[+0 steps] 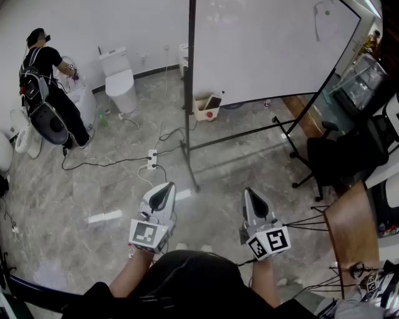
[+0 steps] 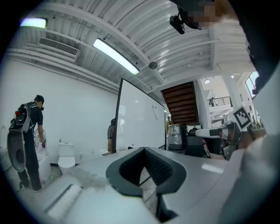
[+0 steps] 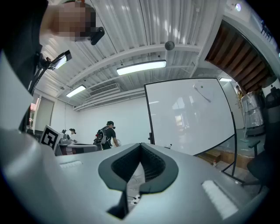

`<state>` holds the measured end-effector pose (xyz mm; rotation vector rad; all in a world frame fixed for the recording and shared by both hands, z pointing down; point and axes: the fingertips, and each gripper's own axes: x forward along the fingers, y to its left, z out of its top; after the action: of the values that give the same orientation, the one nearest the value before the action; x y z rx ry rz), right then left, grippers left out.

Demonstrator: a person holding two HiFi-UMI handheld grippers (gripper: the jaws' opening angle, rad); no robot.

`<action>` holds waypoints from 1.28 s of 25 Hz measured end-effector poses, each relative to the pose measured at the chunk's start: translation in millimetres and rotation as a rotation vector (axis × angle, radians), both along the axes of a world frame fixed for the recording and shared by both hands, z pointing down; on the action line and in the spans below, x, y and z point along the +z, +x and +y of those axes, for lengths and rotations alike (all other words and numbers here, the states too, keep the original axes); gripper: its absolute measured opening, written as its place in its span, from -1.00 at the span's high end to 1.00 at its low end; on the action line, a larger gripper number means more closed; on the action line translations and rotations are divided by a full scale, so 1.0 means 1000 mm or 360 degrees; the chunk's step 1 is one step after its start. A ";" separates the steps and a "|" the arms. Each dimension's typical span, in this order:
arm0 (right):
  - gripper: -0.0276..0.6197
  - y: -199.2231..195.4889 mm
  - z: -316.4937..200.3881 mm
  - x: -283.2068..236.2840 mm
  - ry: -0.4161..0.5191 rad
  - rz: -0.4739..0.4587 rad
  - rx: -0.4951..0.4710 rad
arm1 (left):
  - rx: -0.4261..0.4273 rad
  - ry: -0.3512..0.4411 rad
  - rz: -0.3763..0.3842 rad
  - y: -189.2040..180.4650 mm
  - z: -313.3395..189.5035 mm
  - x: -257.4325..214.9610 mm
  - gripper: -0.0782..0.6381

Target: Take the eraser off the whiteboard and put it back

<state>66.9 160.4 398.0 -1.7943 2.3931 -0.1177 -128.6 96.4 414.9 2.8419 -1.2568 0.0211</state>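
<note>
The whiteboard (image 1: 268, 47) stands on a black wheeled frame across the room, well ahead of both grippers. Near its top right corner sits a small pale thing with a green spot (image 1: 326, 14), possibly the eraser; it is too small to be sure. It shows as a short mark on the whiteboard (image 3: 192, 113) in the right gripper view and on the whiteboard (image 2: 140, 124) in the left gripper view. My left gripper (image 1: 163, 194) and right gripper (image 1: 255, 200) are held level side by side above the floor. Both are shut with nothing between their jaws, as the left gripper (image 2: 144, 151) and right gripper (image 3: 141, 146) views show.
A person with a backpack (image 1: 43, 81) stands at the far left beside a toilet (image 1: 118, 78). A power strip with cables (image 1: 151, 159) lies on the floor by the board's foot. A small box (image 1: 207, 106) sits under the board. A black office chair (image 1: 333, 156) and a wooden table (image 1: 352, 230) are at the right.
</note>
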 end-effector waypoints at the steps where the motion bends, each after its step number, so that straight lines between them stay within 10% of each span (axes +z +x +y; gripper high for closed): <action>1: 0.89 0.002 -0.002 0.000 -0.0002 0.0001 0.0002 | 0.0005 0.0006 -0.0013 0.002 -0.002 0.000 0.77; 32: 0.89 0.039 0.020 0.015 -0.0019 -0.0054 -0.0094 | -0.0054 0.0000 -0.0033 0.042 0.018 0.006 0.77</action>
<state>106.4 180.4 413.1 -1.7129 2.4275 -0.1679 -86.8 114.0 420.8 2.8272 -1.3087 0.0496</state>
